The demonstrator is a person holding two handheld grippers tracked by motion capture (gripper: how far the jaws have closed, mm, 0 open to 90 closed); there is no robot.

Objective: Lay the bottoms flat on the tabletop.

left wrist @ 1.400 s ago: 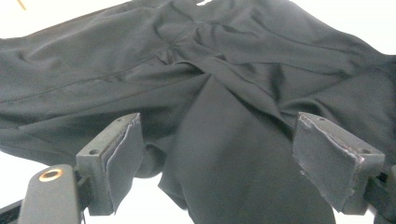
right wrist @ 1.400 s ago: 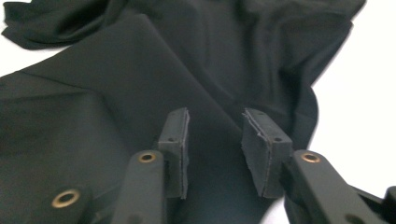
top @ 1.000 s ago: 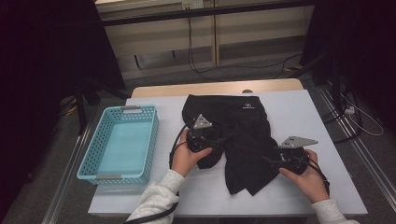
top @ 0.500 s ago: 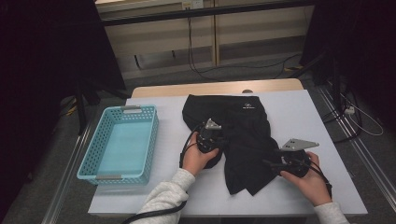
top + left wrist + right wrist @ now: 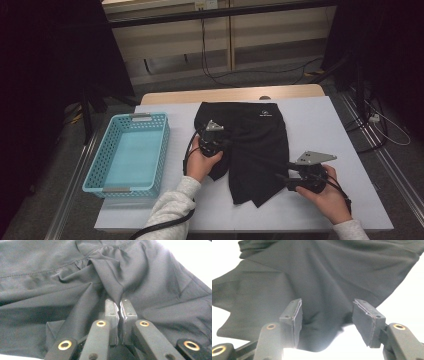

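Note:
A pair of black shorts lies spread on the white table, waistband at the far side. My left gripper rests on the shorts' left part. Its jaws have just been closing, and in the left gripper view the gripper is shut on a pinched fold of the black fabric. My right gripper sits at the shorts' near right hem. Its jaws have closed a little, but in the right gripper view the gripper stands open, the hem lying between the pads untouched.
A light blue plastic basket stands at the table's left side. Bare white tabletop lies to the right of the shorts and along the near edge. Cables trail from both grippers toward the person.
My left gripper has slid slightly further onto the shorts and pinched up a fold. A raised ridge of fabric now runs from it toward the right gripper, which has stayed put.

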